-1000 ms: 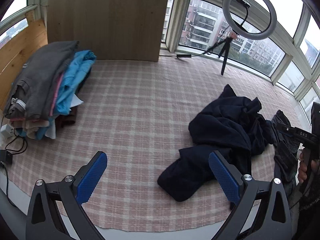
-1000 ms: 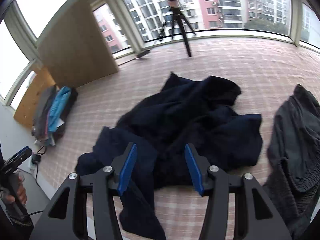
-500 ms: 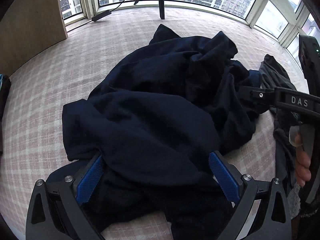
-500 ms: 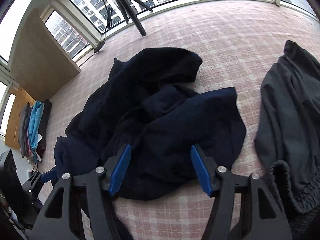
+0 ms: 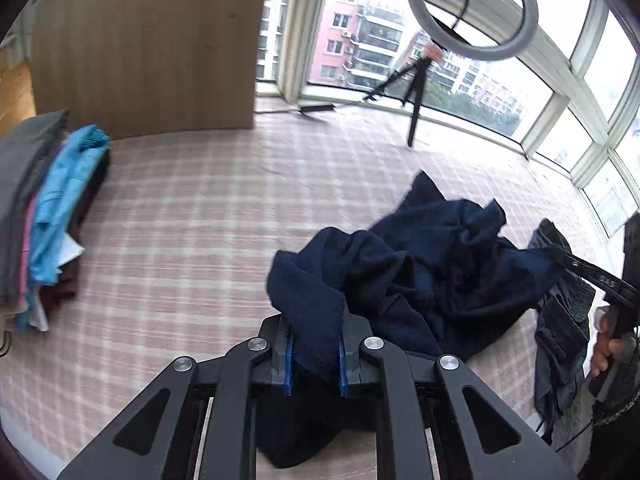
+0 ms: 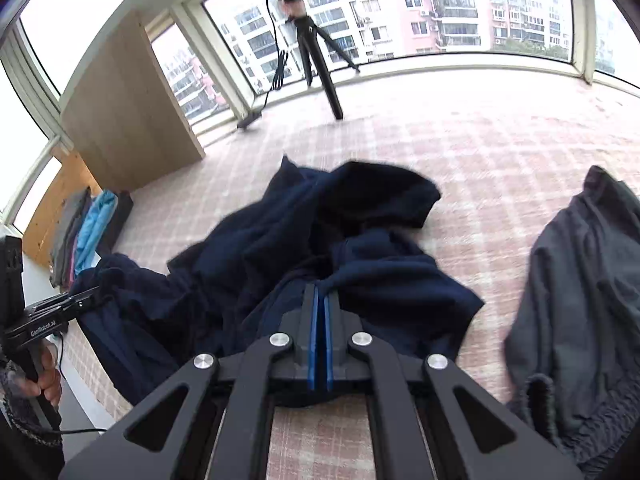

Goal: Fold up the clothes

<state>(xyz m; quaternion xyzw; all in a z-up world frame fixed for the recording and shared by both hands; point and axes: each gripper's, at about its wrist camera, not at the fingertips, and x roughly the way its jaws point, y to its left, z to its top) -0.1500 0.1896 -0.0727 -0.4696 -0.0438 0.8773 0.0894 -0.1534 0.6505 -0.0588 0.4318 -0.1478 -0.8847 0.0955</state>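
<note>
Both tongs clamped from where I sit; left gripper (image 5: 313, 354) has just been closing and its blue pads pinch a bunched fold of the navy garment (image 5: 432, 272) — cloth plainly between them; right gripper (image 6: 320, 320) has just been closing too, pads pressed together to a thin seam at the near edge of the navy garment (image 6: 304, 240); its own view doesn't show cloth in that seam, but the left view shows its tip (image 5: 560, 256) biting the garment's right edge, fabric pulled toward it. Garment lies crumpled on the pink checked cloth (image 5: 192, 208), near front edge, partly lifted at the left pinch.

Left view only: stack of folded clothes (image 5: 44, 216) seen big at far left — grey on top, blue beside it; right hand (image 5: 608, 344) on its handle. Right view only: grey garment (image 6: 580, 300) spread full on the right, apart from the navy one; left hand (image 6: 46, 380) gripping its handle at lower left; tripod (image 6: 316, 52) of the ring light (image 5: 468, 4) by the window.
</note>
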